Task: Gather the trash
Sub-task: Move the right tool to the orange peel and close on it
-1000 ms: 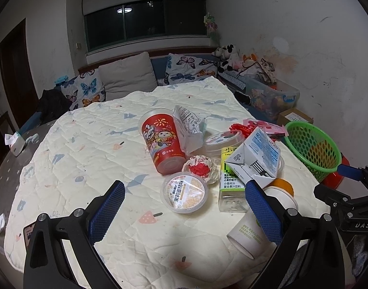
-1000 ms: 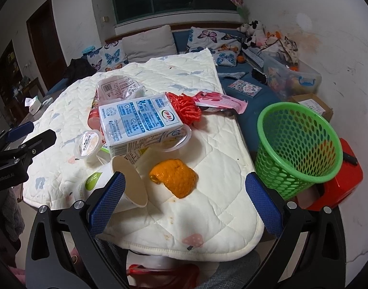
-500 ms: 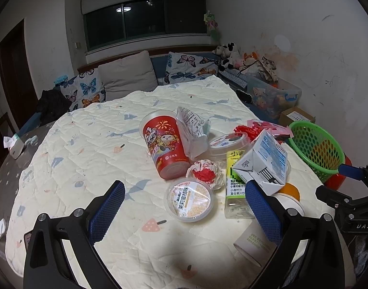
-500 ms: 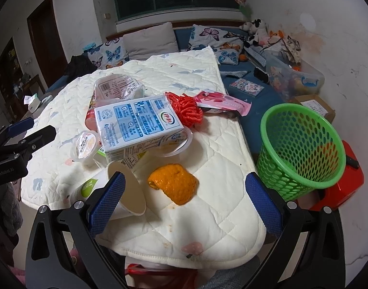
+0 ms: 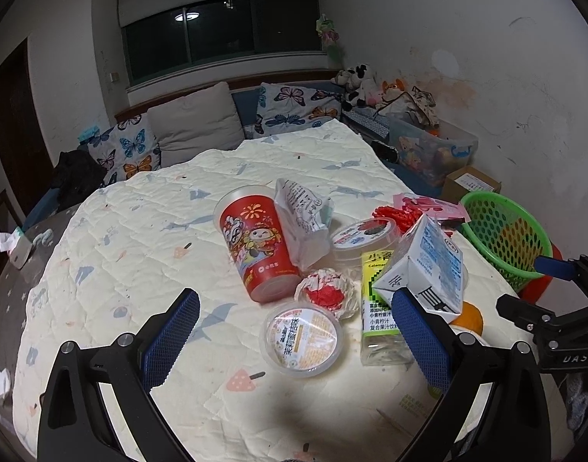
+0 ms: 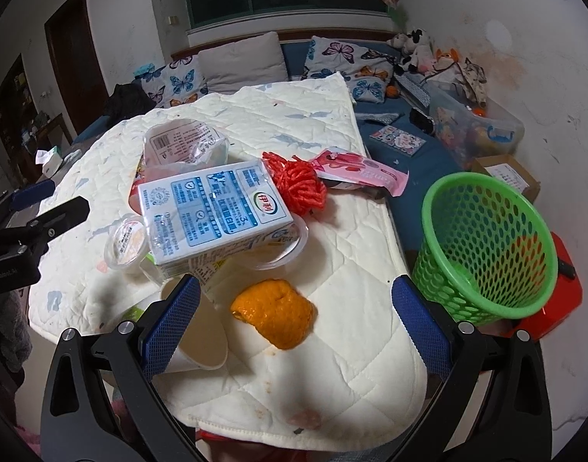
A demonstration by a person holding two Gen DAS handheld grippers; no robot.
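Trash lies heaped on the quilted table (image 5: 147,231) ahead of both my tools. Through the left wrist camera, my left gripper (image 5: 294,331) stands wide open with nothing between its blue pads. Just beyond its gap sits the round sealed cup (image 5: 301,340), lid up, and behind that the crumpled red-and-white wrapper (image 5: 326,294) and the tall red cup (image 5: 257,246), whose long axis leans away and to the left. The green-labelled bottle (image 5: 378,308) lies pointing toward me beside the right-hand pad, with the milk carton (image 5: 425,269) propped over it. The green basket (image 5: 502,235) is far off to the right, past the table edge (a long carry for this hand).

Through the right wrist camera, my right gripper (image 6: 294,319) is equally wide open and empty. The orange peel (image 6: 274,317) lies almost between its pads, slightly beyond them, with the tipped paper cup (image 6: 201,338) against the left pad. The milk carton (image 6: 213,208) runs crosswise behind. The green basket (image 6: 483,246) stands just right of the table, so I judge the right hand nearer for dropping. This view shows the peel whole, the red mesh (image 6: 298,184) and pink wrapper (image 6: 359,173); the left shows only a sliver of peel.
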